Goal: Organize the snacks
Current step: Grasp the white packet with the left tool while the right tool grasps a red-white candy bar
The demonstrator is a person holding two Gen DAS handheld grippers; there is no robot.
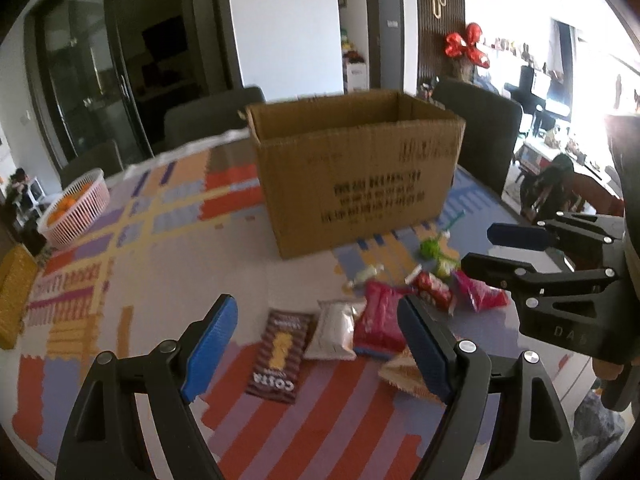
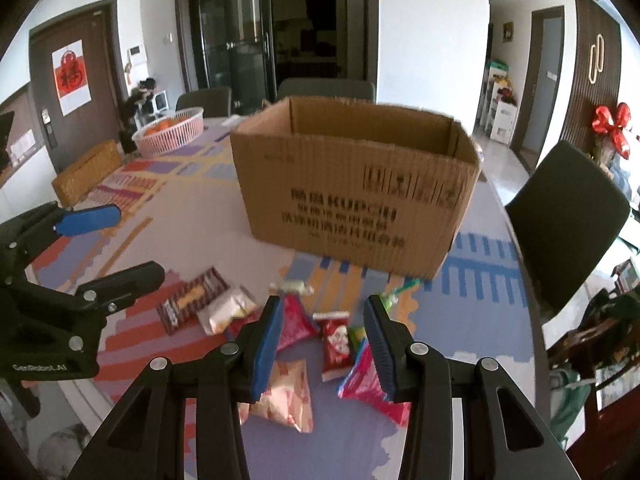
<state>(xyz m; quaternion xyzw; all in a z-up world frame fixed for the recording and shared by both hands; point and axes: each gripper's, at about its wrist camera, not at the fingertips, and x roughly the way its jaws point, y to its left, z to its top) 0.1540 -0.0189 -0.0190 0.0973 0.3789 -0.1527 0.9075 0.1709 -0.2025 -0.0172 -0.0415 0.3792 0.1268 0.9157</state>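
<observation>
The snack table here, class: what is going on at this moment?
A person holds a gripper in each hand above a patterned table. Small snack packets lie scattered in front of an open cardboard box, none visibly inside it. The left gripper and the right gripper both stand open over the packets, gripping nothing. A pink basket of oranges sits off to the side. Sorting has not visibly begun.

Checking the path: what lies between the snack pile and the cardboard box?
Only bare patterned tablecloth between the snack pile and cardboard box, clearest in the right wrist view.
</observation>
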